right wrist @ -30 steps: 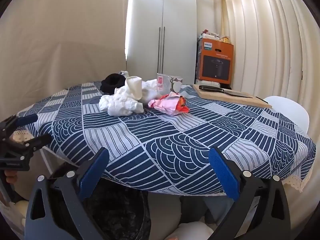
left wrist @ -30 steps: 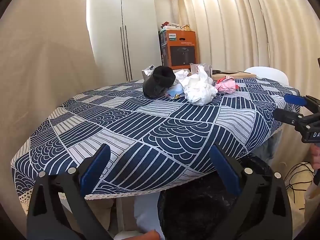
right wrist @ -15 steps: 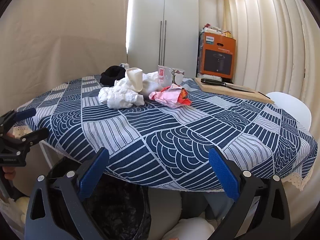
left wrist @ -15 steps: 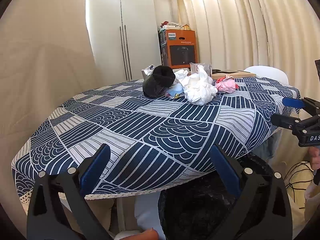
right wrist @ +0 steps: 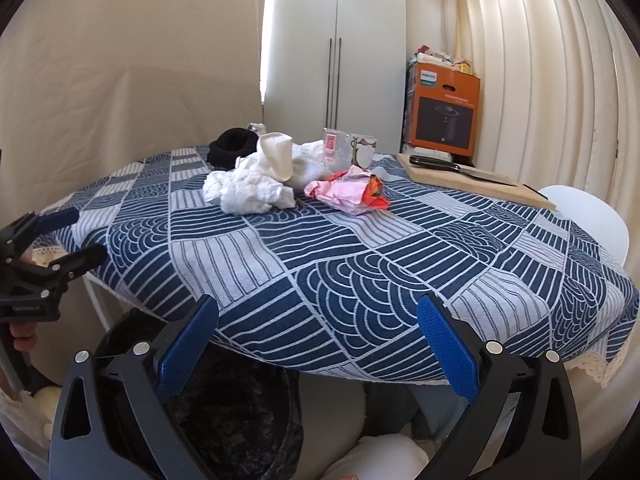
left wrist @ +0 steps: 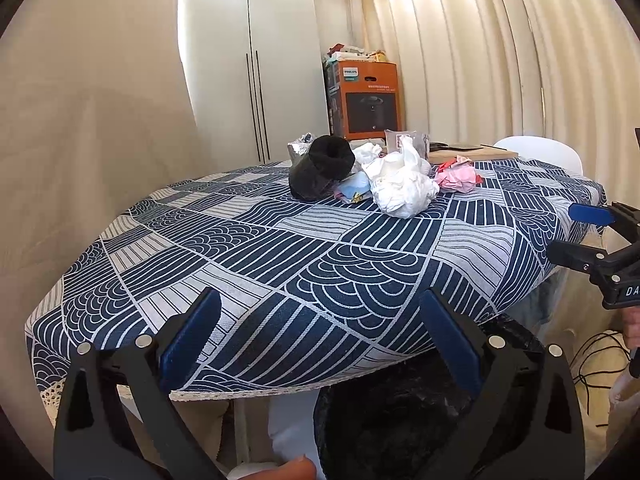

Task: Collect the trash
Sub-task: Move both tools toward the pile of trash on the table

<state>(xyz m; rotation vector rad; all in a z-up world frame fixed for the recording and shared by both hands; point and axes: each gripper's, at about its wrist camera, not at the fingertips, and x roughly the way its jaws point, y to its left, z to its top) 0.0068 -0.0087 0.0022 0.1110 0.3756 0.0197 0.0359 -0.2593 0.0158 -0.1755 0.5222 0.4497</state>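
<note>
Little has changed over the last second: my left gripper and right gripper stay spread and empty near the table edge, above the bin. Crumpled white tissue and pink wrapper wait mid-table, uncollected.

The black-lined bin is partly hidden beneath the table edge, and its base is cut off by the frame. The pale blue item on the table is mostly covered by the black fabric roll and the white crumpled paper; its type cannot be determined. The foil object behind the roll is too small to identify. The knife handle label is unreadable. The right gripper (seen from the left wrist view) is cut off at the frame edge.
</note>
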